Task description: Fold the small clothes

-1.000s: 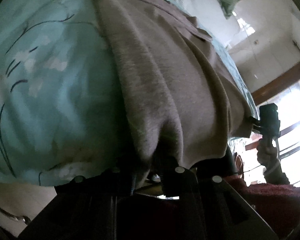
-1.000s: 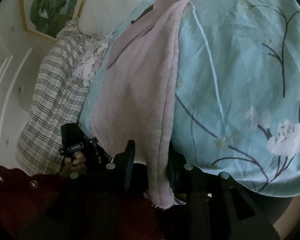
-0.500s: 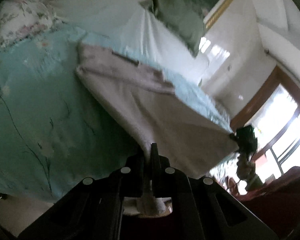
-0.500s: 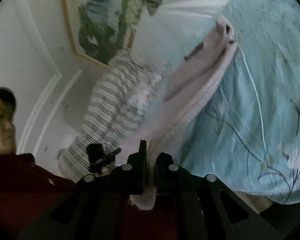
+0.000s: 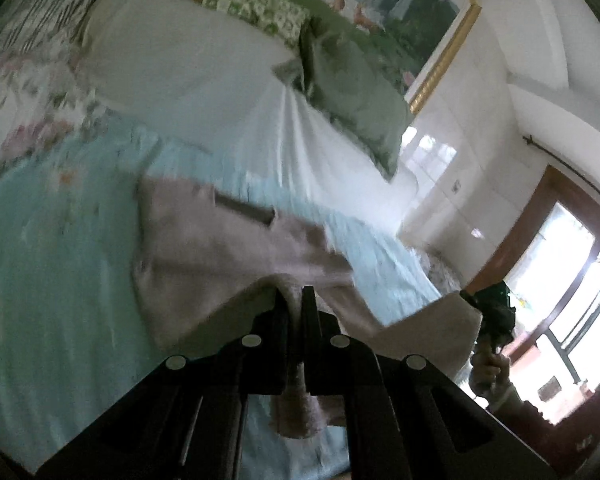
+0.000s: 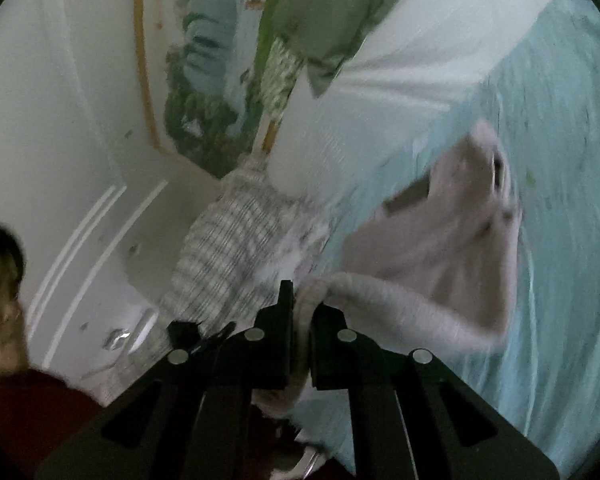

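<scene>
A small mauve-grey garment (image 5: 228, 256) lies spread on a light blue floral bedspread (image 5: 56, 280), its near edge lifted off the bed. My left gripper (image 5: 294, 300) is shut on one near corner, a fold of cloth pinched between its fingers and hanging below. In the right wrist view my right gripper (image 6: 302, 304) is shut on the other near corner of the garment (image 6: 452, 240). The right gripper (image 5: 494, 316), held by a hand, also shows at the right of the left wrist view with the cloth stretched to it.
Pillows sit at the head of the bed: a white pillow (image 5: 188, 52), a green one (image 5: 352, 92), a plaid one (image 6: 228, 248). A framed landscape painting (image 5: 412, 8) hangs on the wall. A wooden-framed window (image 5: 572, 280) is at the right. A person in a dark red top (image 6: 24, 412) stands at the left.
Both grippers closed on the garment's near corners and rose, lifting that edge off the bed. The views tilted up from the bedspread to the pillows and wall.
</scene>
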Motion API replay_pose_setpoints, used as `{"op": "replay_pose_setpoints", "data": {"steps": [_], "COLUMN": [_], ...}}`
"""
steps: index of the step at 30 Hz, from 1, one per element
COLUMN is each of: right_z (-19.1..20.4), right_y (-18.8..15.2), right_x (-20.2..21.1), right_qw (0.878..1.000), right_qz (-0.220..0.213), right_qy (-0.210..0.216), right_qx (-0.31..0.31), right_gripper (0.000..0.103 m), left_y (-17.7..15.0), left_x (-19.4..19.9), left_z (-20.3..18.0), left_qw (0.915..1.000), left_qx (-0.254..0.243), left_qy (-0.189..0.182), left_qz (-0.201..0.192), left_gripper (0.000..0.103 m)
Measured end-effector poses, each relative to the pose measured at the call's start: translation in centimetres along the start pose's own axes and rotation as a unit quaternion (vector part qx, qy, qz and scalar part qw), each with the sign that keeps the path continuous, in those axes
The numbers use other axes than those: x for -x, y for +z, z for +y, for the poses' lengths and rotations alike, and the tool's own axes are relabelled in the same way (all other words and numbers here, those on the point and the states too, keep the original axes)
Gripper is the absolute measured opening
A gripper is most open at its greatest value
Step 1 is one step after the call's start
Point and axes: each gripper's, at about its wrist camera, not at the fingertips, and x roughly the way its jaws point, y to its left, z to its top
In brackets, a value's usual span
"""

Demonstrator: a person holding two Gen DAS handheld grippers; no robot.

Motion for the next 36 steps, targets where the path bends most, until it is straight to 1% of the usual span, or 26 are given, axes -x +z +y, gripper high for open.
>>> {"op": "replay_pose_setpoints", "data": {"steps": [2, 3, 6, 8, 10, 13, 16, 18, 20, 22, 23, 25, 26, 27, 28, 29, 30, 31, 32, 33, 34, 35, 36], "right_z": [-1.0, -1.5, -3.6, -5.2, -6.6, -9.1, -11.1, -12.8, -14.4, -15.8, -16.6, -16.6, -16.2, -15.5, -15.0, -14.0, -13.2, -11.8, -10.9, -9.9, -9.2, -8.7, -8.3], "right_y": [2.4, 3.3, 6.5, 8.3, 9.3, 10.6, 11.1, 11.0, 10.8, 10.5, 10.3, 10.3, 10.3, 10.3, 10.3, 10.2, 10.1, 9.6, 9.1, 8.3, 7.3, 6.4, 5.4], "right_x": [-1.9, -2.7, -6.5, -8.8, -10.7, -13.3, -15.6, -17.4, -18.3, -18.5, -18.1, -17.0, -15.9, -14.8, -14.0, -13.0, -12.5, -12.1, -12.5, -13.3, -14.6, -16.0, -17.5], "right_qw": [1.0, 0.999, 0.994, 0.99, 0.985, 0.978, 0.968, 0.955, 0.947, 0.943, 0.943, 0.947, 0.949, 0.95, 0.95, 0.948, 0.945, 0.945, 0.948, 0.952, 0.953, 0.952, 0.948], "right_qz": [-0.003, -0.004, 0.005, 0.005, 0.007, 0.01, 0.027, 0.045, 0.052, 0.059, 0.058, 0.047, 0.035, 0.021, 0.013, -0.001, -0.006, 0.002, 0.013, 0.039, 0.074, 0.108, 0.142], "right_qy": [-0.024, -0.038, -0.109, -0.141, -0.173, -0.208, -0.25, -0.293, -0.315, -0.325, -0.322, -0.308, -0.304, -0.304, -0.305, -0.314, -0.323, -0.325, -0.319, -0.303, -0.291, -0.282, -0.276], "right_qx": [-0.001, -0.002, -0.003, -0.008, -0.013, -0.024, -0.021, -0.014, -0.023, -0.042, -0.059, -0.076, -0.078, -0.075, -0.072, -0.059, -0.044, -0.018, -0.004, 0.017, 0.037, 0.055, 0.075], "right_gripper": [0.008, 0.008, 0.008, 0.007, 0.007, 0.007, 0.007, 0.007, 0.008, 0.009, 0.009, 0.011, 0.024, 0.033, 0.052, 0.06, 0.06, 0.06, 0.06, 0.06, 0.058, 0.058, 0.057], "left_y": [2.0, 3.4, 6.2, 7.7, 9.1, 10.2, 10.7, 10.6, 10.1, 9.3, 8.9, 8.2, 8.0, 7.8, 7.6, 7.3, 7.0, 6.6, 6.2, 5.4, 5.0, 4.4, 3.6], "left_x": [-1.9, -3.4, -6.8, -9.5, -12.8, -16.7, -20.4, -22.9, -24.6, -26.6, -27.2, -27.2, -26.9, -26.2, -25.5, -24.6, -23.9, -23.1, -22.6, -22.2, -22.3, -22.4, -23.1], "left_z": [0.7, 1.5, 4.4, 6.3, 8.5, 11.0, 13.5, 15.3, 16.6, 18.0, 18.4, 18.6, 18.7, 18.6, 18.4, 17.9, 17.2, 16.5, 15.6, 14.4, 13.4, 12.4, 11.2], "left_qw": [0.9998, 0.9993, 0.9971, 0.9951, 0.9928, 0.99, 0.9861, 0.9826, 0.9784, 0.973, 0.9715, 0.9695, 0.9701, 0.9709, 0.9709, 0.9707, 0.9707, 0.9714, 0.9724, 0.9746, 0.9758, 0.9771, 0.9783], "left_qx": [-0.004, 0.002, 0.025, 0.034, 0.043, 0.051, 0.063, 0.073, 0.08, 0.082, 0.08, 0.082, 0.09, 0.096, 0.1, 0.1, 0.096, 0.091, 0.087, 0.08, 0.076, 0.069, 0.055], "left_qy": [0.019, 0.033, 0.069, 0.091, 0.112, 0.13, 0.149, 0.162, 0.177, 0.195, 0.2, 0.205, 0.199, 0.194, 0.193, 0.197, 0.2, 0.2, 0.196, 0.184, 0.177, 0.167, 0.154], "left_qz": [-0.01, -0.015, -0.021, -0.017, -0.002, 0.016, 0.039, 0.055, 0.071, 0.091, 0.099, 0.106, 0.105, 0.103, 0.1, 0.095, 0.092, 0.091, 0.092, 0.1, 0.105, 0.112, 0.127], "left_gripper": [0.003, 0.003, 0.003, 0.003, 0.003, 0.003, 0.004, 0.004, 0.004, 0.005, 0.005, 0.007, 0.012, 0.021, 0.027, 0.041, 0.048, 0.048, 0.048, 0.048, 0.048, 0.048, 0.048]}}
